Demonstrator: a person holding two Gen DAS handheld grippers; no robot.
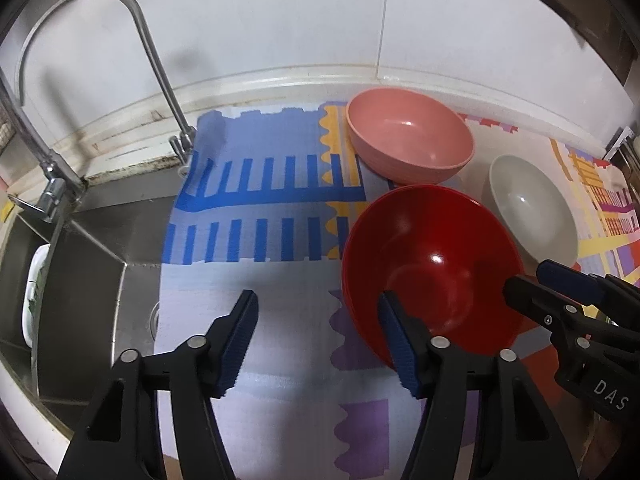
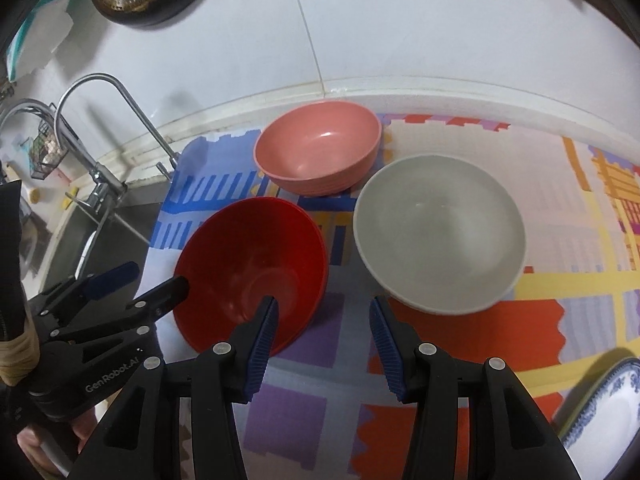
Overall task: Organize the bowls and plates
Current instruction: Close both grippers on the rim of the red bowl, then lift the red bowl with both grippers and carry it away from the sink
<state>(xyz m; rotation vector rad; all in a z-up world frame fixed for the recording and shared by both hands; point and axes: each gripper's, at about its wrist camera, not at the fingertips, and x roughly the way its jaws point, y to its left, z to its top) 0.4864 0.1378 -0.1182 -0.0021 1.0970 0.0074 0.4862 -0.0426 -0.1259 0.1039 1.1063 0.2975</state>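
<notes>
Three bowls are seen on a patterned mat (image 2: 440, 360) spread over the bench beside a steel sink (image 1: 100, 280). The left gripper (image 1: 318, 332) is held with its jaws wide apart and nothing between them; its right jaw overlaps the near rim of the red bowl (image 1: 432, 264) in the left wrist view, though contact cannot be told. The right gripper (image 2: 322, 340) is likewise held open and empty, with its left jaw shown against the near rim of the red bowl (image 2: 252, 264) and its right jaw just short of the grey bowl (image 2: 440, 232). The red bowl is thus placed ahead and to the left of the right jaws, the grey bowl ahead and to the right. The pink bowl (image 2: 320, 148) is set farther ahead, beyond both, close to the tiled wall. A blue-patterned plate (image 2: 604, 408) is partly seen at the right of the right jaws, at the frame edge. A white dish (image 1: 36, 296) is seen standing inside the sink, left of the left jaws. A curved faucet (image 1: 120, 40) is mounted behind the sink.
</notes>
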